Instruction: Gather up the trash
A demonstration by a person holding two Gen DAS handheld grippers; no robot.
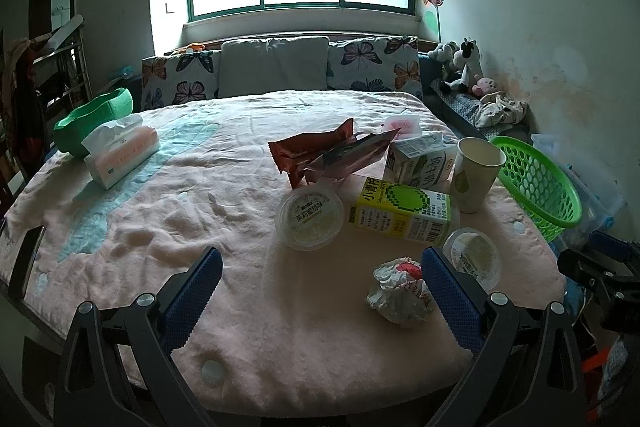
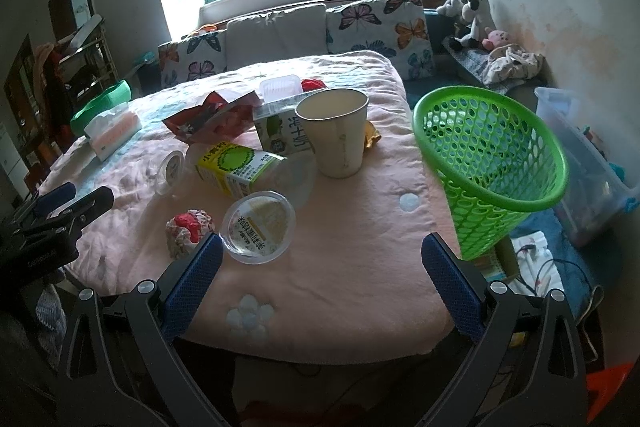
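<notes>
Trash lies on a pink-covered table (image 1: 248, 307): a crumpled wrapper (image 1: 396, 291) (image 2: 188, 231), two clear lidded cups (image 1: 310, 219) (image 2: 258, 227), a yellow-green carton (image 1: 400, 213) (image 2: 236, 165), a milk carton (image 1: 420, 157) (image 2: 280, 127), a paper cup (image 1: 476, 175) (image 2: 336, 131) and red snack wrappers (image 1: 316, 151) (image 2: 208, 117). A green mesh basket (image 1: 536, 183) (image 2: 492, 163) stands tilted at the table's right edge. My left gripper (image 1: 322, 267) is open and empty, just short of the crumpled wrapper. My right gripper (image 2: 322, 259) is open and empty, near the closer lidded cup.
A tissue box (image 1: 120, 155) and a green fabric bin (image 1: 94, 115) sit at the table's far left. A phone (image 1: 26, 267) lies at the left edge. Cushions (image 1: 276, 67) line a sofa behind. A clear storage box (image 2: 584, 163) and cables (image 2: 540, 267) are on the floor at right.
</notes>
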